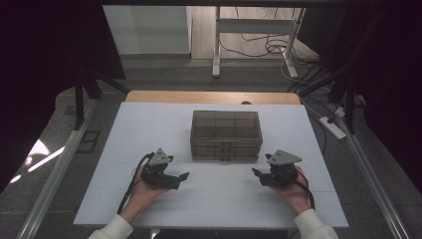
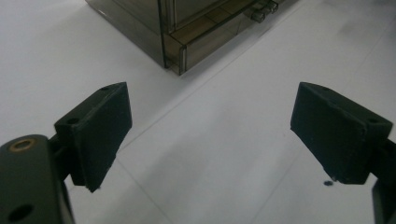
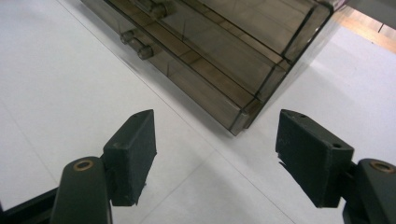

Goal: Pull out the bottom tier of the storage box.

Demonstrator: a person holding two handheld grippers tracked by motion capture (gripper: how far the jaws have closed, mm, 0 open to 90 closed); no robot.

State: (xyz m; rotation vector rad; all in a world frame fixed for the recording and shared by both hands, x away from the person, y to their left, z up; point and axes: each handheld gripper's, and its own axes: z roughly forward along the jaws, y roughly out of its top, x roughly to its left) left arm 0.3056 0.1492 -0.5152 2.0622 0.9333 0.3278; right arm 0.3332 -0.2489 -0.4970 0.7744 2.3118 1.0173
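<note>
- White tabletop (image 1: 149,129) over a wooden edge at the far side; grey floor beyond, with desk legs and loose cables in the background.
- Drawer cabinet (image 1: 226,134) — smoke-tinted clear plastic, boxy, standing at the table's centre toward the far side, front facing the person. Small paired knobs (image 3: 137,44) sit on the drawer fronts; the right gripper view shows at least two stacked drawer levels.
- Left gripper (image 1: 181,177) — held in the person's left hand (image 1: 144,191), resting low on the table near the cabinet's left front corner. Jaws stand wide apart, nothing between them; the left gripper view looks past them at the cabinet's corner.
- Right gripper (image 1: 256,173) — held in the right hand (image 1: 293,191), near the cabinet's right front corner, jaws likewise spread and empty.
- Handling, as a judgement: rigid thin-walled plastic, probably light and smooth, so it may slide on the table if a drawer is pulled one-handed. Best hold — pinch a knob to draw, brace the casing wall with the other claw. Contents cannot be made out.
</note>
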